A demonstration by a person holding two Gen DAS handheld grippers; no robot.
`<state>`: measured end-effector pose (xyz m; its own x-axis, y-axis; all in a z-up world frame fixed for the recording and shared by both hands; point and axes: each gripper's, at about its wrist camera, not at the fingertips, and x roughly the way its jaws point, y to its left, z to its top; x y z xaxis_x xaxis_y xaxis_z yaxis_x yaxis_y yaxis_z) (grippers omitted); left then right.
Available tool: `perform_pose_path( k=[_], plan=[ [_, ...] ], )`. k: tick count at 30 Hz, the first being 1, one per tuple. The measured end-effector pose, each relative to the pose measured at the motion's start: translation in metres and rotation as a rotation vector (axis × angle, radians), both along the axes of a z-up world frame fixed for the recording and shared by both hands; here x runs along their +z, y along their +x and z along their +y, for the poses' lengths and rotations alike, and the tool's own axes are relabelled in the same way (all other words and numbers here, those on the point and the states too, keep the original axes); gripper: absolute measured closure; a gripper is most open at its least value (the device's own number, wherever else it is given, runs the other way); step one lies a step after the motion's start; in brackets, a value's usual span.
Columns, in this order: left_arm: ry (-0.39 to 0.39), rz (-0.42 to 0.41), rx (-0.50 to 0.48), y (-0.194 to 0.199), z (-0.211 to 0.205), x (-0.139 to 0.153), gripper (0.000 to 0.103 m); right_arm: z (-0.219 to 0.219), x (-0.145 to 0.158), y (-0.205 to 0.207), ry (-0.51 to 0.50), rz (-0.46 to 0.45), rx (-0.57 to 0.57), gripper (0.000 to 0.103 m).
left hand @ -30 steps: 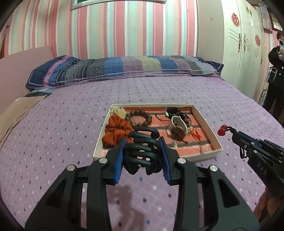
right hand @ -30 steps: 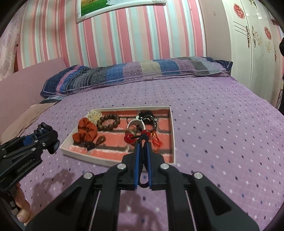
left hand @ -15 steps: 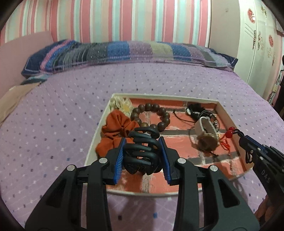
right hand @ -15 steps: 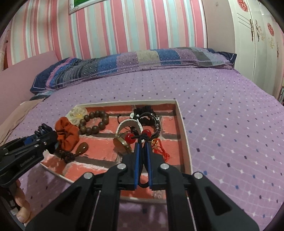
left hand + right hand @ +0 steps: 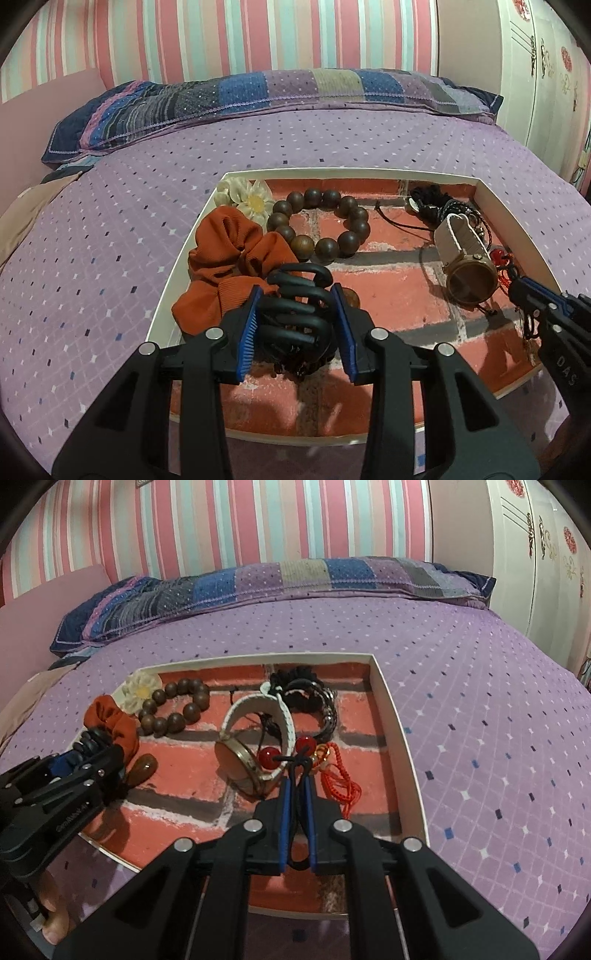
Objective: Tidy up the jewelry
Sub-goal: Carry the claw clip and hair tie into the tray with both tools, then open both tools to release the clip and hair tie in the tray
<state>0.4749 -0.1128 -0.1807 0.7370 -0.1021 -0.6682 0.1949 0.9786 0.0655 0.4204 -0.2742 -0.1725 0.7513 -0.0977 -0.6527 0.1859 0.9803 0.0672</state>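
A white-rimmed tray [image 5: 498, 206] [image 5: 391, 716] with a brick-pattern floor lies on the purple bed. My left gripper [image 5: 299, 291] is shut on a black claw hair clip [image 5: 295, 314], low over the tray's near left part, beside an orange scrunchie [image 5: 225, 266]. My right gripper [image 5: 297, 775] is shut on a black hair tie with two red beads [image 5: 269, 755], over the tray's right part next to a watch with a white strap [image 5: 255, 738]. A brown bead bracelet [image 5: 321, 225], a white flower [image 5: 247, 197] and a red cord [image 5: 340, 779] also lie inside.
Black cords and bands [image 5: 306, 690] fill the tray's far right corner. A brown oval stone [image 5: 142, 770] lies near the scrunchie. A patchwork pillow [image 5: 258, 92] runs along the striped wall, a white wardrobe [image 5: 535, 554] stands right. A hand [image 5: 51, 912] shows at lower left.
Both grippers have moved forward and down, from before the tray's near edge to over its floor. Each keeps its hold: clip in the left, beaded tie in the right.
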Motion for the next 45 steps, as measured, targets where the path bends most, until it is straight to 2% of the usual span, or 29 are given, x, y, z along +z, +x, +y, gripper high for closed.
perform_pose_path(
  k=[6,8,10,13,14,15,17,18,20,22,24,26,28,30,32,34,38,42,45],
  plan=[
    [0.008,0.028,0.007,0.005,0.000,-0.005,0.062,-0.001,-0.005,0.005,0.003,0.039,0.001,0.094],
    [0.010,0.043,0.010,0.007,0.001,-0.007,0.048,-0.001,-0.006,0.006,0.001,0.049,-0.002,0.092],
    [0.009,0.054,0.017,0.008,0.003,-0.008,0.042,-0.001,-0.006,0.006,0.001,0.054,-0.003,0.092],
    [0.021,0.072,0.027,0.010,0.005,-0.010,0.040,-0.001,-0.009,0.007,-0.003,0.080,-0.009,0.091],
    [0.025,0.074,0.029,0.009,0.005,-0.010,0.039,-0.002,-0.010,0.007,-0.002,0.089,-0.013,0.086],
    [0.035,0.079,0.031,0.009,0.005,-0.009,0.039,-0.003,-0.011,0.008,0.001,0.096,-0.012,0.078],
    [0.035,0.084,0.032,0.005,0.007,-0.007,0.039,-0.002,-0.010,0.008,-0.010,0.105,-0.003,0.073],
    [0.032,0.082,0.030,0.002,0.007,-0.004,0.038,-0.001,-0.008,0.006,-0.018,0.102,0.002,0.064],
    [0.043,0.062,0.031,-0.007,0.009,0.006,0.026,-0.001,0.001,0.000,-0.029,0.078,0.001,0.048],
    [0.052,0.048,0.025,-0.016,0.011,0.016,0.025,-0.002,0.013,-0.005,-0.041,0.051,-0.004,0.043],
    [0.043,0.034,0.028,-0.025,0.017,0.029,0.023,-0.005,0.030,-0.014,-0.023,0.018,0.008,0.033],
    [0.029,-0.001,0.040,-0.039,0.028,0.047,0.014,-0.007,0.048,-0.026,-0.023,-0.020,0.009,0.022],
    [0.026,-0.044,0.062,-0.058,0.041,0.067,0.004,-0.008,0.065,-0.043,-0.020,-0.062,0.012,0.013],
    [-0.009,-0.060,0.061,-0.080,0.054,0.085,0.003,-0.004,0.083,-0.069,-0.027,-0.101,0.015,0.006],
    [-0.039,-0.041,0.044,-0.099,0.063,0.095,0.003,0.002,0.098,-0.100,-0.037,-0.141,0.011,0.002],
    [-0.041,-0.050,0.034,-0.131,0.072,0.103,0.003,0.009,0.109,-0.135,-0.037,-0.178,0.010,0.002],
    [0.033,-0.111,0.091,-0.202,0.081,0.111,0.003,0.025,0.120,-0.208,-0.057,-0.192,0.023,0.002],
    [0.030,-0.152,0.134,-0.272,0.095,0.115,0.003,0.036,0.120,-0.263,-0.094,-0.177,0.019,0.002],
    [-0.003,-0.134,0.168,-0.315,0.105,0.117,0.003,0.037,0.121,-0.296,-0.083,-0.169,0.010,0.002]
  ],
)
